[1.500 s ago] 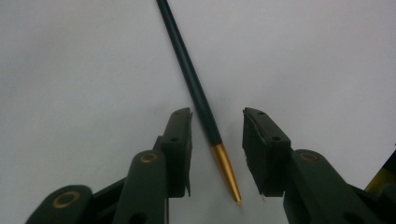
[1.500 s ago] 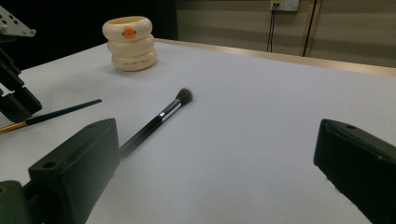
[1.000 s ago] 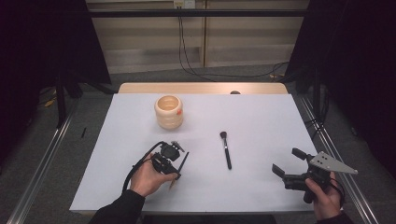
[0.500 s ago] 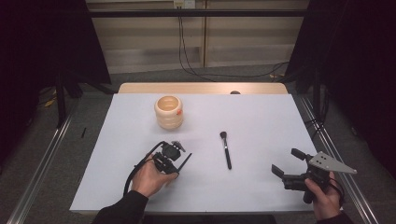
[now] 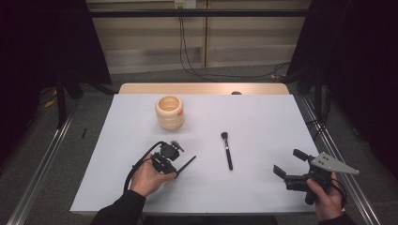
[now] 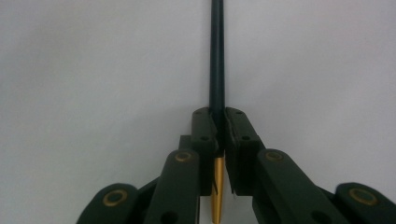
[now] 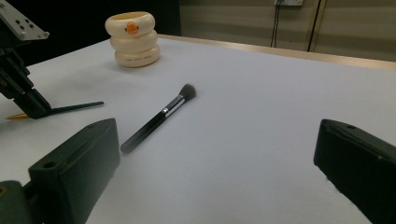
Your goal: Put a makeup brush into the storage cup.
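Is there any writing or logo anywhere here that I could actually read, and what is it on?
No text can be read.
Cream ringed holder: a dark line of print on its lowest ring, too small and blurred to read; above it an orange duck-bill mark, not lettering.
Makeup brush: no visible print.
Thin brush in the left claw: no visible print.

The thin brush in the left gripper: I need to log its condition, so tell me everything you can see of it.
The thin brush is a slim stick with a long, dark, glossy handle and a gold-coloured, tapering part at one end, seen behind the jaws in the left gripper view. The left gripper is shut on it near that gold end. The handle juts out past the jaws, low over the white table; whether its far end touches the table cannot be told. No bristles can be made out.
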{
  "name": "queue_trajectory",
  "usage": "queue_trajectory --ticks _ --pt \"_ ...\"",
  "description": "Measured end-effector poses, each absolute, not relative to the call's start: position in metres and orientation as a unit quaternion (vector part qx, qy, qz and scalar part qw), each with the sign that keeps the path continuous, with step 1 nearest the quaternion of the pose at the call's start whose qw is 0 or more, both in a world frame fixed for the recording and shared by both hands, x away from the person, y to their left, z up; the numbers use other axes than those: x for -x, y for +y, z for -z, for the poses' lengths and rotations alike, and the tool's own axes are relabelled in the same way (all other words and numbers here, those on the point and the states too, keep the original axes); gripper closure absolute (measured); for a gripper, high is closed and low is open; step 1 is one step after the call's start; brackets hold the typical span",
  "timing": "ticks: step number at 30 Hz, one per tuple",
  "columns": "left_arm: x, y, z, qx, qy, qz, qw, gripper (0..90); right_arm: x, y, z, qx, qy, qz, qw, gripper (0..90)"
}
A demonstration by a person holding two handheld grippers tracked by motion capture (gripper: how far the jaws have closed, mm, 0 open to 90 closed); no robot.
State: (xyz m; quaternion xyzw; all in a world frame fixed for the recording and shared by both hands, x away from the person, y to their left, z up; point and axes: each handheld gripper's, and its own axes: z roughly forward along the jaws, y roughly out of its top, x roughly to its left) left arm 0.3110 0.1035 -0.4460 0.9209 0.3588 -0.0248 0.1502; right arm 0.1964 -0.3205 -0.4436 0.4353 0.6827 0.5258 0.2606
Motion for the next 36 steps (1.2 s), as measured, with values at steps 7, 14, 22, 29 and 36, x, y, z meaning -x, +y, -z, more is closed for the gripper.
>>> queue_trajectory --ticks 7,14,22,29,36 --pt "-0.310 0.111 0.446 -0.915 0.364 0.032 0.173 83.4 -0.196 -0.320 0.444 -0.432 0.686 -0.523 0.262 0.0" --pt "-0.310 0.120 0.447 -0.905 0.373 0.041 0.202 83.4 -0.196 -0.320 0.444 -0.437 0.682 -0.525 0.262 0.0" --pt "-0.309 0.128 0.440 -0.899 0.373 0.034 0.229 83.4 -0.196 -0.321 0.444 -0.437 0.683 -0.524 0.261 0.0" --pt "-0.305 0.134 0.435 -0.887 0.371 0.043 0.271 83.3 -0.196 -0.321 0.444 -0.437 0.682 -0.524 0.261 0.0" --pt "-0.301 0.146 0.430 -0.869 0.362 0.027 0.336 83.3 -0.196 -0.321 0.444 -0.437 0.682 -0.524 0.262 0.0"
